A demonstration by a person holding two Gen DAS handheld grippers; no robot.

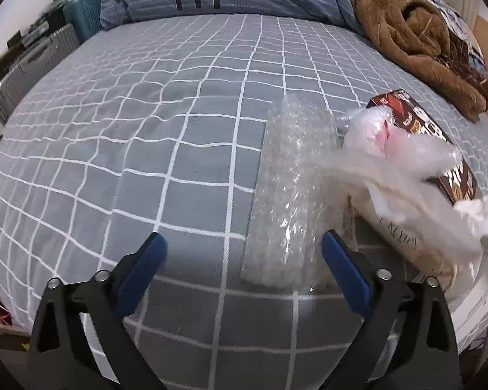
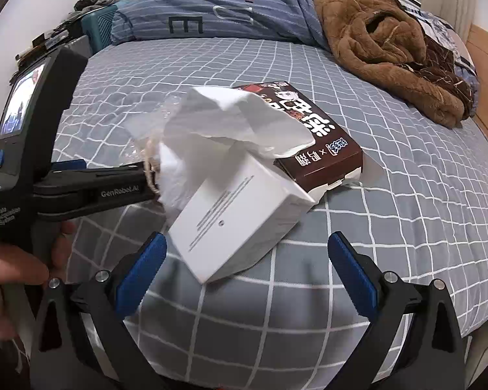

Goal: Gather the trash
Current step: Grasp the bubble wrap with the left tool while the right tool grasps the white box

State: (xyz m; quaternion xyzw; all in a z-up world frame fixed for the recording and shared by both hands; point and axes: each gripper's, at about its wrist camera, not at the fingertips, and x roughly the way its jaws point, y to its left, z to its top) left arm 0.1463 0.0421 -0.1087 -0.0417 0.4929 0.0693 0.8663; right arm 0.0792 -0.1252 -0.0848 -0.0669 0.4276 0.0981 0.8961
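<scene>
A pile of trash lies on the bed's grey checked sheet [image 1: 114, 149]. A roll of bubble wrap [image 1: 292, 188] lies partly between the fingers of my left gripper [image 1: 242, 237], close to the right finger; the jaws stand wide and open. Right of the roll are crumpled white plastic [image 1: 406, 169] and a brown printed carton [image 1: 455, 175]. In the right wrist view a white box [image 2: 237, 221] leans on the brown carton [image 2: 325, 152] under white wrapping [image 2: 237, 120]. My right gripper [image 2: 248, 239] is open, with the box's near corner between its fingers, untouched. The left gripper [image 2: 148, 178], held by a hand [image 2: 13, 266], reaches the pile from the left.
A brown fleece blanket [image 2: 390, 55] is heaped at the far right of the bed, and a blue striped duvet [image 2: 227, 9] lies across the far end. A grey suitcase [image 1: 32, 68] and a teal crate [image 1: 84, 13] stand beyond the bed's left edge. Wooden panelling [image 2: 484, 58] borders the right.
</scene>
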